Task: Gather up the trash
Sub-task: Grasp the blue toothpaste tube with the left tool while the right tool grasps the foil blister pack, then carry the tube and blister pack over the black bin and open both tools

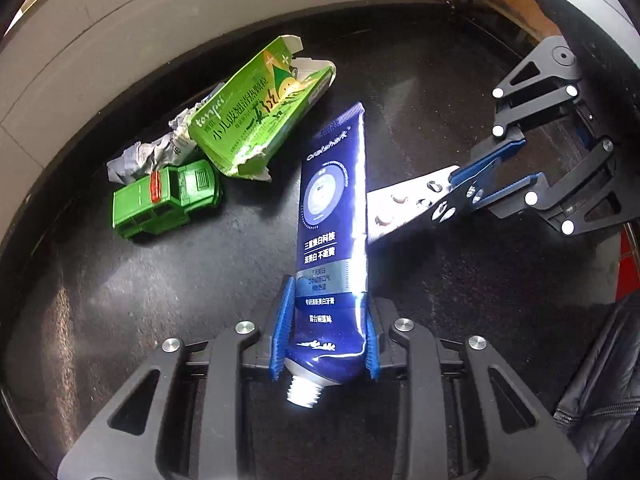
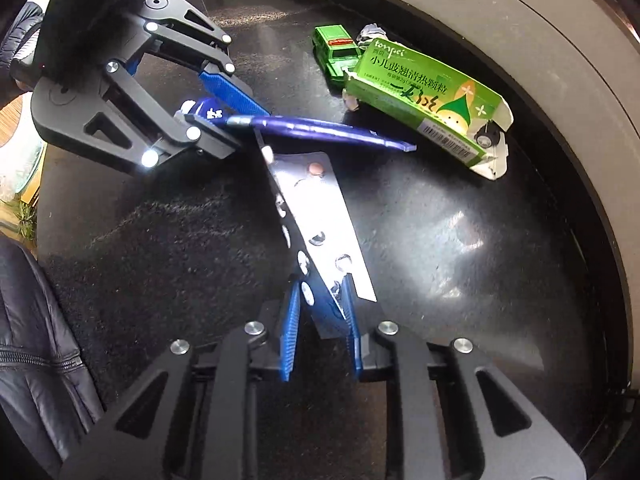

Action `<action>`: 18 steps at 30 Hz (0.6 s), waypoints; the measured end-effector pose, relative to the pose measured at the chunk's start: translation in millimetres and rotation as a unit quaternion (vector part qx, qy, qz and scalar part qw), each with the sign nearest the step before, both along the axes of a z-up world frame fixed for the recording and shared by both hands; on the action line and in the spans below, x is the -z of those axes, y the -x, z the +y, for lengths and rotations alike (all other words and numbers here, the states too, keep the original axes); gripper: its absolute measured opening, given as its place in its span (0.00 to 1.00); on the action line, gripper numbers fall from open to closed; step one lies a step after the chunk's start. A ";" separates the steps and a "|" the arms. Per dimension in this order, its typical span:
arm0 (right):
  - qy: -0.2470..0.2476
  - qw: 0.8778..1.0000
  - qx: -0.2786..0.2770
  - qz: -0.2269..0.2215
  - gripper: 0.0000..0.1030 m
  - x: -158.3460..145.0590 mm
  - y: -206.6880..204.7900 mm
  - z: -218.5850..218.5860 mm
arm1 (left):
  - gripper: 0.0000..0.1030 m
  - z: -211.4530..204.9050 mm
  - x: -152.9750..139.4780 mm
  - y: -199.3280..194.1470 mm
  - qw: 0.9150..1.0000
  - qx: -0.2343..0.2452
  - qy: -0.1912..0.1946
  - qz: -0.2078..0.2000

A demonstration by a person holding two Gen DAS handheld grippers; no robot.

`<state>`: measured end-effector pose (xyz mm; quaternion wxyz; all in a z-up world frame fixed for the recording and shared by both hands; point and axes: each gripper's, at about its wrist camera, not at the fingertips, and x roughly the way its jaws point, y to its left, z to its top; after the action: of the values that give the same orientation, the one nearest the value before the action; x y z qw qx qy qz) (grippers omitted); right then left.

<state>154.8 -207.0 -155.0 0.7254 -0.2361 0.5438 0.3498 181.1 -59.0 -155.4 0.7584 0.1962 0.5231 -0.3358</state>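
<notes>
A dark blue toothpaste tube (image 1: 332,200) with no cap lies along the black round tabletop (image 1: 420,92). My left gripper (image 1: 327,312) is shut on its neck end. A silver blister pack (image 1: 404,204) with some pills left sticks out to the right of the tube, tilted off the surface. My right gripper (image 1: 464,194) is shut on its far end. In the right wrist view the blister pack (image 2: 316,208) runs up from the right gripper (image 2: 322,292) to the tube (image 2: 320,130), which the left gripper (image 2: 240,120) holds edge-on.
A torn green medicine carton (image 1: 256,120) lies beyond the tube, with crumpled paper (image 1: 148,152) and a green toy car (image 1: 168,198) beside it. A grey raised rim (image 1: 80,40) rings the tabletop. A person's dark padded jacket (image 2: 32,360) is at the near edge.
</notes>
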 end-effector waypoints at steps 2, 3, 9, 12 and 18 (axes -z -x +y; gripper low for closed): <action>-0.004 1.000 0.017 -0.001 0.17 -8.1 15.8 -5.5 | 0.14 3.9 -6.3 11.7 1.000 -0.018 0.012 0.009; -0.008 1.000 0.025 -0.002 0.17 -12.2 23.0 -9.0 | 0.09 5.5 -9.5 17.9 0.999 -0.028 0.014 0.009; -0.029 0.995 0.091 -0.012 0.17 -32.6 64.3 -27.0 | 0.07 17.7 -30.0 69.4 0.993 -0.108 0.042 0.010; -0.045 0.992 0.115 -0.016 0.17 -40.2 83.0 -30.9 | 0.07 22.6 -39.7 88.8 0.989 -0.140 0.050 0.004; -0.061 0.988 0.138 -0.026 0.17 -48.9 108.0 -24.1 | 0.07 35.1 -50.0 130.9 0.981 -0.187 0.044 -0.010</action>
<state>46.9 -231.2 -106.2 0.7937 -0.1229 0.5297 0.2726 50.2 -23.9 -105.4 0.8209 0.0648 0.5274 -0.2093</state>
